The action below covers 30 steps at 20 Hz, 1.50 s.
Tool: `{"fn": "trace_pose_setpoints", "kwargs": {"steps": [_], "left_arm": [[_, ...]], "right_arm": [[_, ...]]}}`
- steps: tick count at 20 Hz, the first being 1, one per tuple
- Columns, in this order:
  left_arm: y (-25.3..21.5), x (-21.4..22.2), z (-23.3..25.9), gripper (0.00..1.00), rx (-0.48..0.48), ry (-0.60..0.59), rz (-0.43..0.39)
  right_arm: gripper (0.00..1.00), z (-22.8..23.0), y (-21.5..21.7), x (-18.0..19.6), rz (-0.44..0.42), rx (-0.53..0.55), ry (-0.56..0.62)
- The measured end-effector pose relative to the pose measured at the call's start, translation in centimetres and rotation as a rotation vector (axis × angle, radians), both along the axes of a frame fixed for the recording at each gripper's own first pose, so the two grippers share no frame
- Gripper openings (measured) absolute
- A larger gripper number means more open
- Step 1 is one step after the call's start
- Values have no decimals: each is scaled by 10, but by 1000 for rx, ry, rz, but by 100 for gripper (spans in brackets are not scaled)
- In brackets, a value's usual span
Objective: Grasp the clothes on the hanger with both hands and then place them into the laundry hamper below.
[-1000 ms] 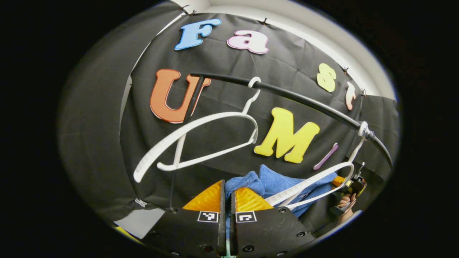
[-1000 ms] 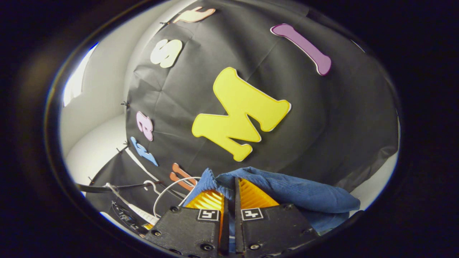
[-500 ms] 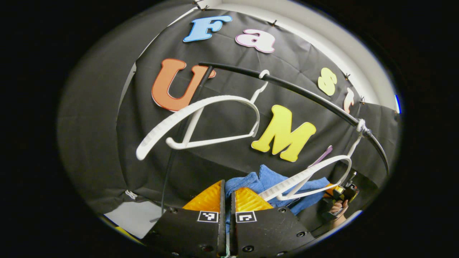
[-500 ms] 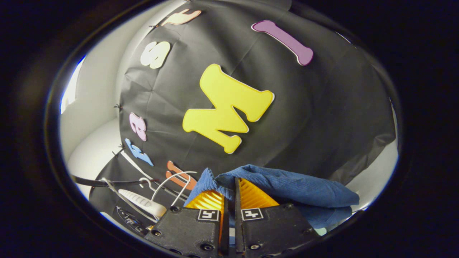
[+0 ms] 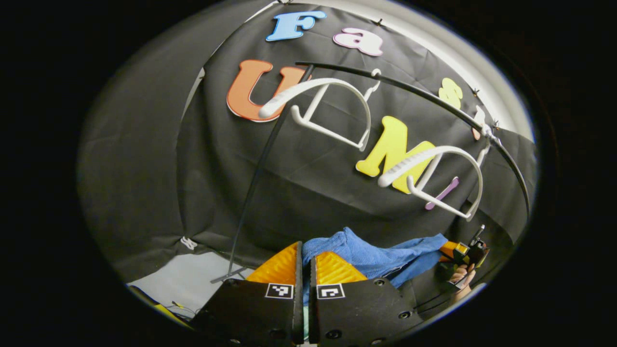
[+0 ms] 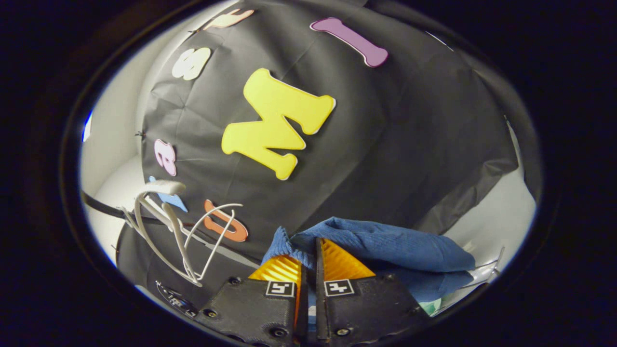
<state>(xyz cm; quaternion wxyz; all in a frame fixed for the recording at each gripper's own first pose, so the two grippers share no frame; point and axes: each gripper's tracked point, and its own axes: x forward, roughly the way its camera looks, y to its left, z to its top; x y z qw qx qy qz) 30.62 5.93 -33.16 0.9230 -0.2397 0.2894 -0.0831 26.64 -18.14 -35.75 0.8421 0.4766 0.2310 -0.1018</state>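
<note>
Recording booth: black cloth wall [image 5: 144, 159], hanger rail [image 5: 424, 96]

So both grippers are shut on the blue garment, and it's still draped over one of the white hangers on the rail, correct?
Not quite. Both grippers are shut on the blue garment, but it is off the hangers. In the left gripper view both white hangers hang bare on the black rail, and the garment stretches below them between the left gripper and the right gripper.

1. Blue garment [image 5: 381, 255]: its near part is hidden behind the left gripper [image 5: 304, 262], and its lower folds pass out of the right gripper view.
2. Far gripper [image 5: 465, 253] and its hand [image 5: 460, 277]: too small to tell the jaw setting.
</note>
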Motion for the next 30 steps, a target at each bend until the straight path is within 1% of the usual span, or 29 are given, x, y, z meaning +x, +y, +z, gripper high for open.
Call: {"fn": "trace_pose_setpoints", "kwargs": {"steps": [3,4,6,9,11,13,16,19,22,25,26,28,30], "left_arm": [[-7,-17,3,4,-18,-15,-19],[-10,-26,5,4,-18,-21,-33],[-19,-40,3,4,9,-24,-71],[-35,-52,7,4,54,-40,-130],[-45,-61,15,4,68,-55,-173],[-57,-69,24,4,82,-78,-216],[-84,-71,41,4,83,-116,-284],[-104,-80,61,4,69,-154,-325],[-122,-85,85,4,37,-192,-366],[-126,-86,95,4,42,-227,-386],[-127,-84,87,4,51,-221,-385],[-133,-83,63,4,60,-188,-395],[-136,-89,30,4,72,-128,-406]], "right_arm": [[10,-12,20,-19,8,-6,23],[10,-19,30,-27,31,-12,47],[9,-28,49,-41,64,-34,81],[10,-27,81,-53,114,-53,89],[10,-19,109,-61,167,-66,81],[10,-9,138,-60,225,-75,60],[10,9,175,-57,298,-53,24],[10,26,208,-56,364,-19,-8],[10,49,236,-55,415,52,-60],[9,60,245,-52,444,66,-97],[10,53,243,-51,440,52,-88],[10,24,236,-51,431,25,-28],[10,-10,236,-61,434,50,46]]}}
